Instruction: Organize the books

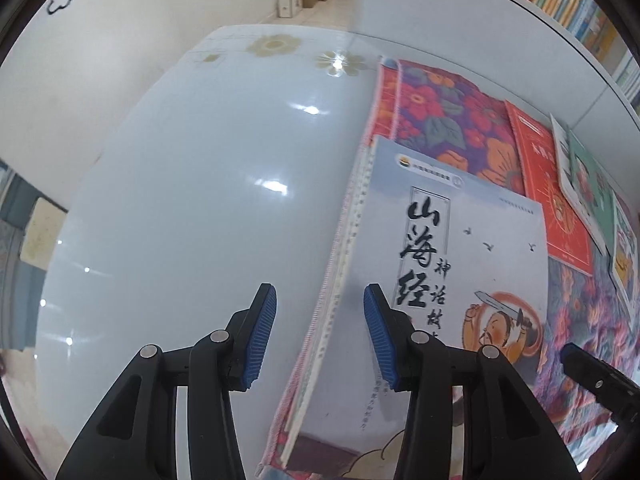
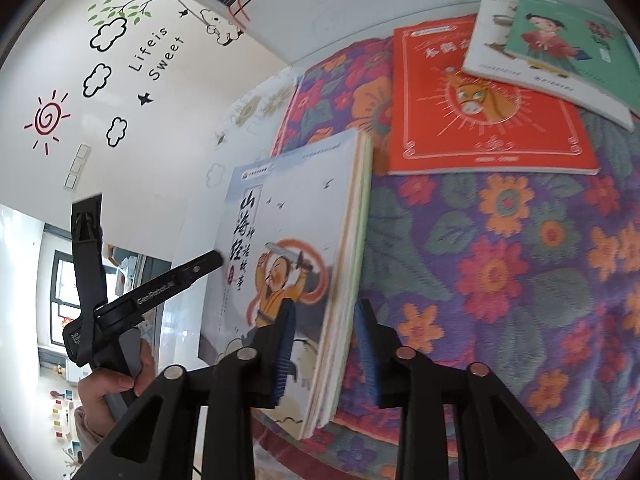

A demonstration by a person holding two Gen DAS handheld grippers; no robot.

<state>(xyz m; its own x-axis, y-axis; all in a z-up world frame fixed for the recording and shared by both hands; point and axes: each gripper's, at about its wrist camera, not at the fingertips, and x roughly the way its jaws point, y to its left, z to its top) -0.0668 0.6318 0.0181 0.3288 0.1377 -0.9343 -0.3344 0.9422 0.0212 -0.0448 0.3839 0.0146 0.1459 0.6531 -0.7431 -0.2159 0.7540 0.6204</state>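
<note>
**Both grippers straddle the squared stack**

The left gripper (image 1: 320, 336) and right gripper (image 2: 324, 354) each stand with jaws apart astride an edge of the blue-covered stack (image 2: 296, 240), pads apparently not pressing, likely squaring it. It rests on the floral cloth (image 2: 500, 264), 3 books (image 2: 520, 80) beyond.

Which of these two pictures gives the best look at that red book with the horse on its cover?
The right wrist view: the red book lies almost fully in sight on the floral cloth, horse drawing clear, one corner under a white book. The left wrist view shows it only squeezed and slanted near the right edge.
</note>
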